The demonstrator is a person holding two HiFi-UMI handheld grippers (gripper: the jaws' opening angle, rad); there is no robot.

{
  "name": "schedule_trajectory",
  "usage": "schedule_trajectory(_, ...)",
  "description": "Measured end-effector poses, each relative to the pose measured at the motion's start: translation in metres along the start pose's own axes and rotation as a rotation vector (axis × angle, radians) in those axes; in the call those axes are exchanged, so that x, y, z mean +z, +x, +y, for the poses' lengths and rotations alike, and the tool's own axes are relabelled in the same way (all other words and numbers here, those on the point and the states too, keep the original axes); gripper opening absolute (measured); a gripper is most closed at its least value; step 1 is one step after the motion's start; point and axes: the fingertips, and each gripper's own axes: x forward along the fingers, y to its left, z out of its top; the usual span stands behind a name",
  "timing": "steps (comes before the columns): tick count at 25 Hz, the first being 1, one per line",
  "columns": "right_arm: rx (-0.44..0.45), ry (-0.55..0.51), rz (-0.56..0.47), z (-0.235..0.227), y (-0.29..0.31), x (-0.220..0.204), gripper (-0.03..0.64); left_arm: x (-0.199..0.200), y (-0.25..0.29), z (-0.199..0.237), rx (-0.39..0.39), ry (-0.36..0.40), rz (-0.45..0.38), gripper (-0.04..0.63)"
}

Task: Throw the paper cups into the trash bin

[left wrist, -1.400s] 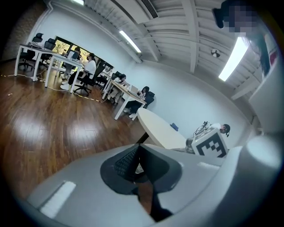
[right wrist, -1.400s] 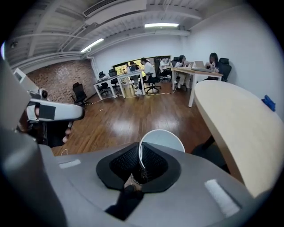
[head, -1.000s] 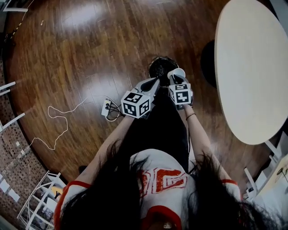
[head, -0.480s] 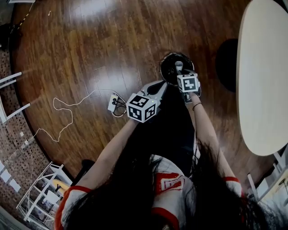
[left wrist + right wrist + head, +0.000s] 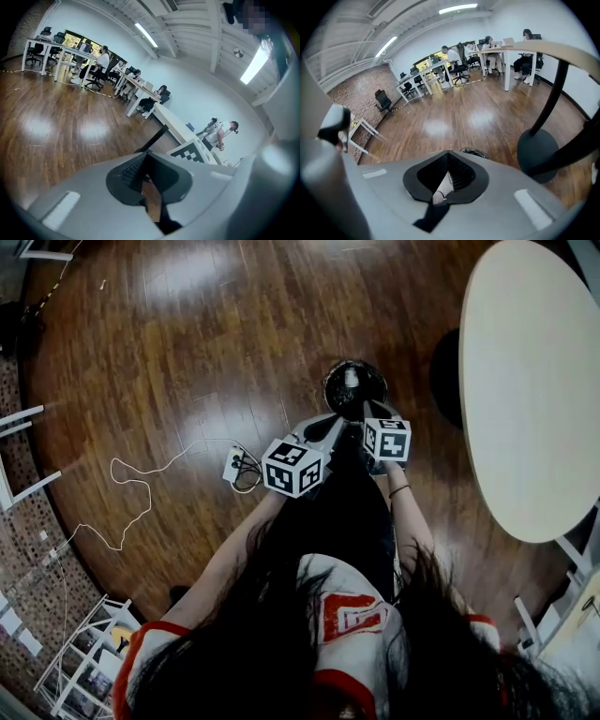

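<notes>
"Reading outward from the body, what do the two tools carry?"

"Nothing, as far as either view shows. Left gripper (image 5: 147, 174): jaws drawn in to a slit, with bare floor (image 5: 187, 352) showing through it. Right gripper (image 5: 449, 172): jaws likewise almost together and clamping nothing. A pale patch shows in its slit, which I cannot identify. Both hang at waist level, side by side."

"And the cup?"

"Just beyond the right gripper stands the trash bin (image 5: 328, 390), dark-lined and round. A white paper cup (image 5: 352, 378) shows inside its mouth, so this one looks delivered. Farther right lies the pale table (image 5: 525, 381). No other cup is visible on the part of it in view."

"What could go wrong from here?"

"Two things, in my judgement. The right gripper sits close over the bin's rim, so a careless swing away could clip the rim and tip the light bin, spilling the cup. Also, a power strip (image 5: 232, 465) and a loose cord (image 5: 141, 486) lie on the floor near the person's left side, where a step toward the next cup could snag."
</notes>
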Motion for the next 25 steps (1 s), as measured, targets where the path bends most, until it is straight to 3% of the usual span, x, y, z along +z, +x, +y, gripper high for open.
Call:
schedule_trajectory(16,0.057,0.238,-0.373,0.038,-0.155,0.101,0.002,0.076,-0.031,-0.011,-0.049,0.094,-0.064,0.0)
schedule_trajectory(25,0.055,0.279,-0.478,0.044,-0.193,0.111,0.002,0.1,-0.034,-0.052,-0.148,0.13,-0.096,0.0)
